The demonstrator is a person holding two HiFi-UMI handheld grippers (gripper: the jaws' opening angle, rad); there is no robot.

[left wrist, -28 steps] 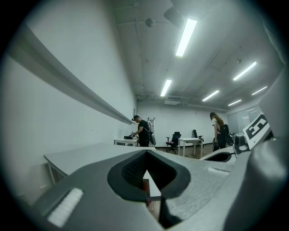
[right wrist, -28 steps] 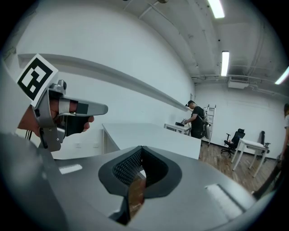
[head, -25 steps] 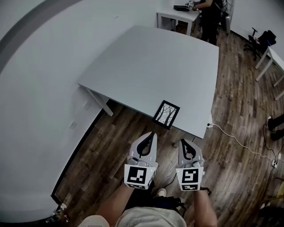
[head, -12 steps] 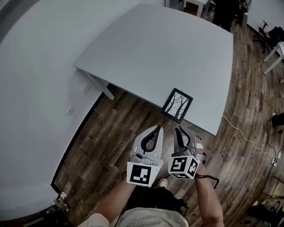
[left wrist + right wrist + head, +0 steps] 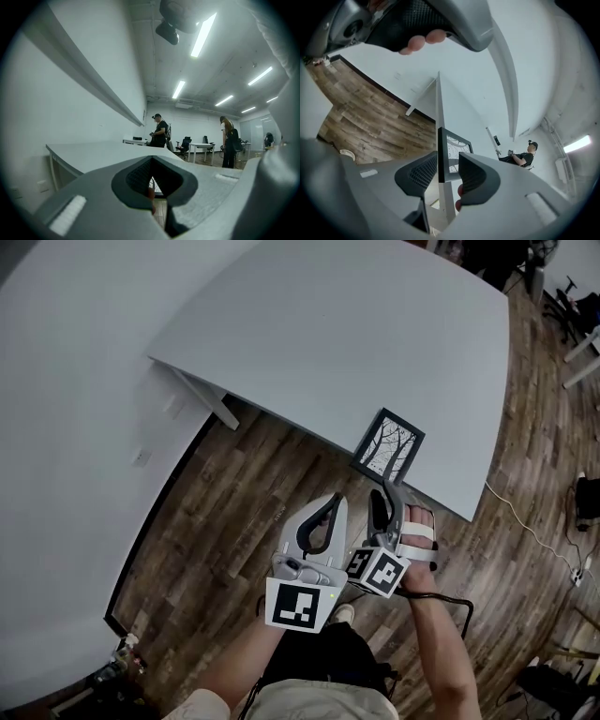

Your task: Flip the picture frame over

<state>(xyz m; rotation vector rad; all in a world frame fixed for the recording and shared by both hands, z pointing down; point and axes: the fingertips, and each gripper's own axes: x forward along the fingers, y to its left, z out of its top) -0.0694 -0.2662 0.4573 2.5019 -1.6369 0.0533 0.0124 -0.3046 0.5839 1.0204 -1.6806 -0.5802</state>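
The black picture frame (image 5: 387, 445) lies face up, showing a bare-tree print, at the near edge of the grey table (image 5: 356, 334). My right gripper (image 5: 380, 491) is rolled onto its side just short of that edge. It is open, and in the right gripper view the frame (image 5: 453, 148) shows edge-on in line with the gap of the gripper (image 5: 449, 158). My left gripper (image 5: 333, 499) hangs over the wooden floor to the left of the right one, below the table edge. It is shut with nothing in it (image 5: 152, 159).
A white table leg (image 5: 211, 405) stands at the left, by the white wall. A cable (image 5: 525, 532) runs over the floor at the right. The person's foot (image 5: 418, 532) is under the right gripper. Two people (image 5: 161, 133) (image 5: 229, 146) stand by far desks.
Both grippers have moved forward towards the table edge. The right gripper has rolled onto its side and come close to the frame's near edge. The frame has not moved.
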